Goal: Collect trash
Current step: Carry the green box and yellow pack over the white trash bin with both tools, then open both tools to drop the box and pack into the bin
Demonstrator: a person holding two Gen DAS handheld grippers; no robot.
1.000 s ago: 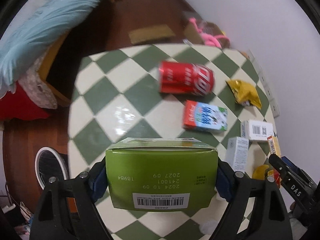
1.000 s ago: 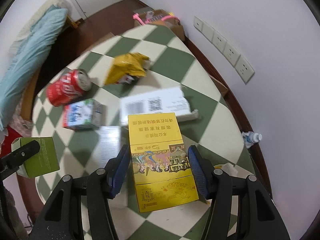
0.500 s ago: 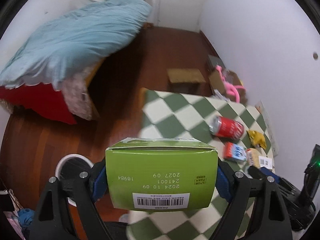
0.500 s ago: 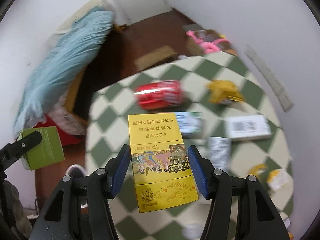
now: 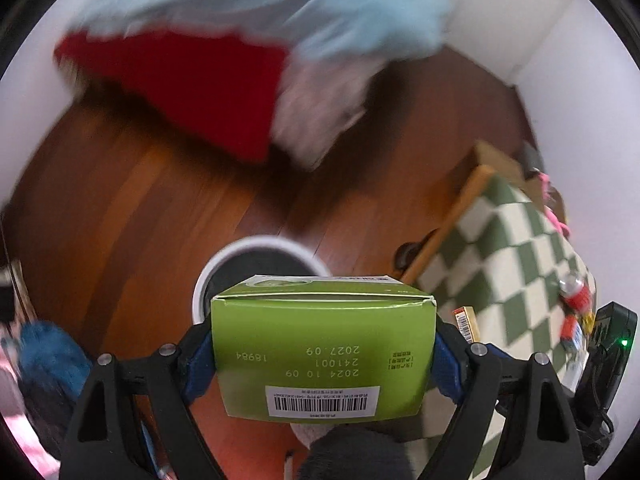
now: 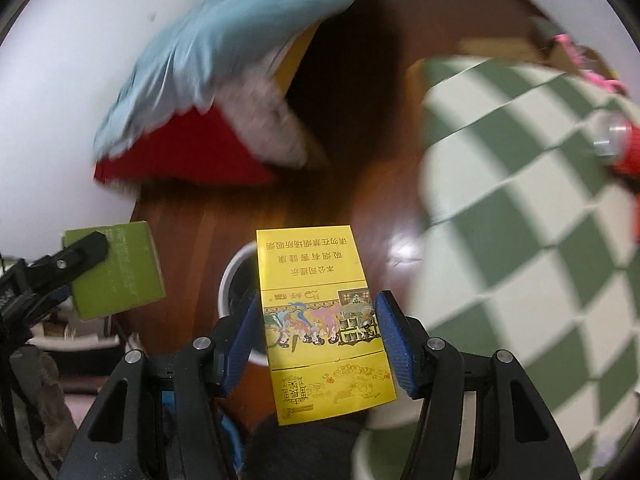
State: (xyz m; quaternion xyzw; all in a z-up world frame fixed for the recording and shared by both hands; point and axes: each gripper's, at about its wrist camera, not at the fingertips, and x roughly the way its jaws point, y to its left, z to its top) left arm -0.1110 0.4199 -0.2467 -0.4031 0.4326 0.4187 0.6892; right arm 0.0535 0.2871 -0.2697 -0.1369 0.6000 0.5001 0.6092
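Observation:
My left gripper (image 5: 322, 356) is shut on a green carton (image 5: 324, 356) and holds it above the near rim of a white round bin (image 5: 208, 276) on the wooden floor. My right gripper (image 6: 318, 332) is shut on a yellow cigarette box (image 6: 320, 304), held over the same bin (image 6: 236, 264). The green carton (image 6: 116, 272) and a left fingertip (image 6: 86, 246) show at the left of the right wrist view. A red can (image 5: 576, 294) and a small carton (image 5: 570, 330) lie on the checkered table (image 5: 500, 240) at the right.
A bed with a light blue duvet (image 5: 260, 0) and red sheet (image 5: 192, 84) stands across the floor. A cardboard box (image 5: 500, 160) sits beyond the table. Blue fabric (image 5: 48, 352) lies at the lower left. The can (image 6: 616, 140) shows blurred in the right wrist view.
Both grippers swung left off the table with their boxes. The bin, at the lower left before, is now right under both boxes. The table slid to the right edge.

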